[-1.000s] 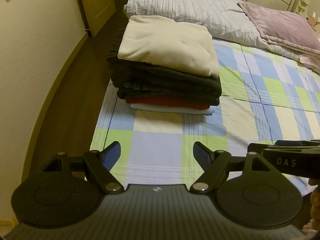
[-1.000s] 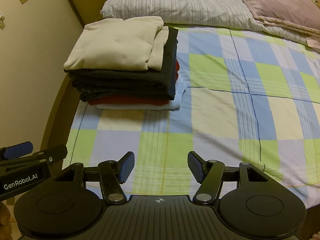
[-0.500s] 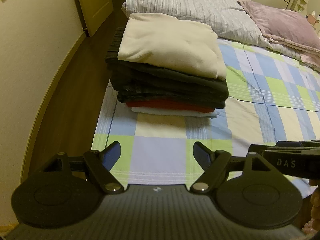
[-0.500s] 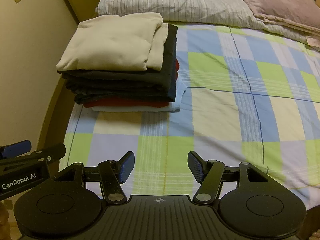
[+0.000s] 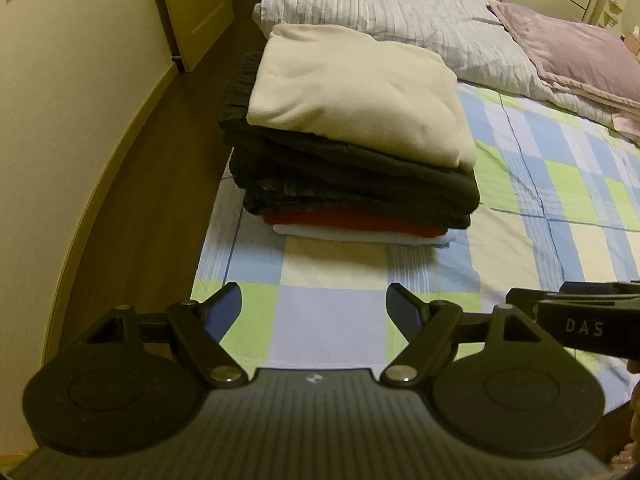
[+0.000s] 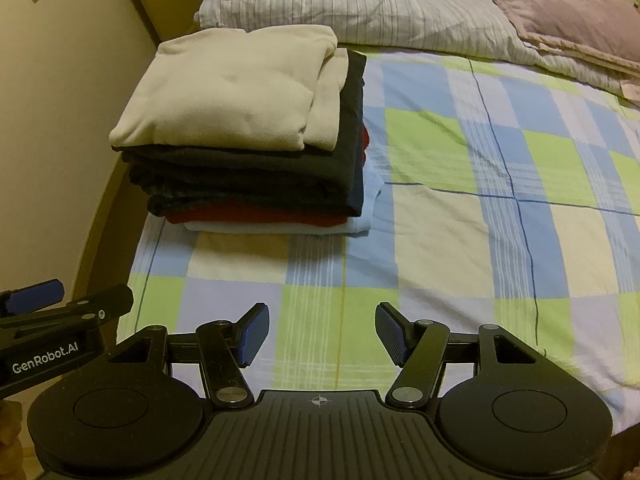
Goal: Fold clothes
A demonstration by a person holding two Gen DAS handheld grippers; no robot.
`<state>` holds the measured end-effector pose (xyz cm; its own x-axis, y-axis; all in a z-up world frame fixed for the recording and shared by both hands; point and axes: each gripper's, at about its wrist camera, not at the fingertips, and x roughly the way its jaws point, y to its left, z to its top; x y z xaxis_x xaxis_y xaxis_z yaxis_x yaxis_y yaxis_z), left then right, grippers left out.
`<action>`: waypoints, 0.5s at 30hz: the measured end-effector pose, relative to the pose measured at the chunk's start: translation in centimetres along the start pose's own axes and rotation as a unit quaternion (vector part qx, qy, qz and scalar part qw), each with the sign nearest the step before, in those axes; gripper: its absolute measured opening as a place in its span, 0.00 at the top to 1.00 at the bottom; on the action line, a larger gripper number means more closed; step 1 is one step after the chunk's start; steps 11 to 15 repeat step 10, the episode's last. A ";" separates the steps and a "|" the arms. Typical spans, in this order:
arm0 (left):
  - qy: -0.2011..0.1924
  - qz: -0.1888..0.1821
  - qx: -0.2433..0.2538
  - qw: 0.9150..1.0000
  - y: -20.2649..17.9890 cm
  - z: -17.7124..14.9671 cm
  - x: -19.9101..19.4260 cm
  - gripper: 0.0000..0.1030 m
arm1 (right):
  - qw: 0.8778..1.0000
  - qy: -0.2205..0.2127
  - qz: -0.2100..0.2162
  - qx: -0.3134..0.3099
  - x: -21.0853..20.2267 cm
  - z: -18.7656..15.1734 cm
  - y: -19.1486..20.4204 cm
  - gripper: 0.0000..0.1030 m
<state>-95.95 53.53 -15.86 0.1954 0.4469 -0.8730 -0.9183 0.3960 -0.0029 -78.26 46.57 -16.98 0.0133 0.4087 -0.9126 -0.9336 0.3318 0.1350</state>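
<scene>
At the near corner of the bed, the left gripper (image 5: 314, 304) and the right gripper (image 6: 322, 334) hang side by side over the checked bedsheet (image 6: 460, 240), each with its blue-padded jaws spread wide and nothing between them. Compared with a second ago, both have drawn closer to the stack of folded clothes (image 5: 352, 148), which now looms larger in both wrist views; the jaws have kept the same spread. With no loose garment visible on the sheet, the approach suggests that folding is largely done and that the stack itself is probably the next thing to be handled, perhaps squared up or lifted. The stack sits by the left edge of the bed, just in front of the striped pillow (image 6: 360, 4). From top to bottom: a cream garment (image 6: 236, 88), several dark grey or black pieces, a red garment (image 5: 352, 222), and a pale blue one touching the sheet. Its edges are fairly even, the cream layer puffed and soft.
</scene>
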 end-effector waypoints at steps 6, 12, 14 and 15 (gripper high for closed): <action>-0.010 0.007 -0.004 1.000 0.4 0.8 0.6 0.25 | 1.000 0.001 0.001 -0.006 0.6 0.6 0.3 0.39; -0.010 0.008 -0.002 1.000 0.5 1.0 0.6 0.25 | 1.000 0.000 0.003 -0.007 0.7 0.8 0.5 0.39; -0.010 0.008 -0.002 1.000 0.5 1.0 0.6 0.25 | 1.000 0.000 0.003 -0.007 0.7 0.8 0.5 0.39; -0.010 0.008 -0.002 1.000 0.5 1.0 0.6 0.25 | 1.000 0.000 0.003 -0.007 0.7 0.8 0.5 0.39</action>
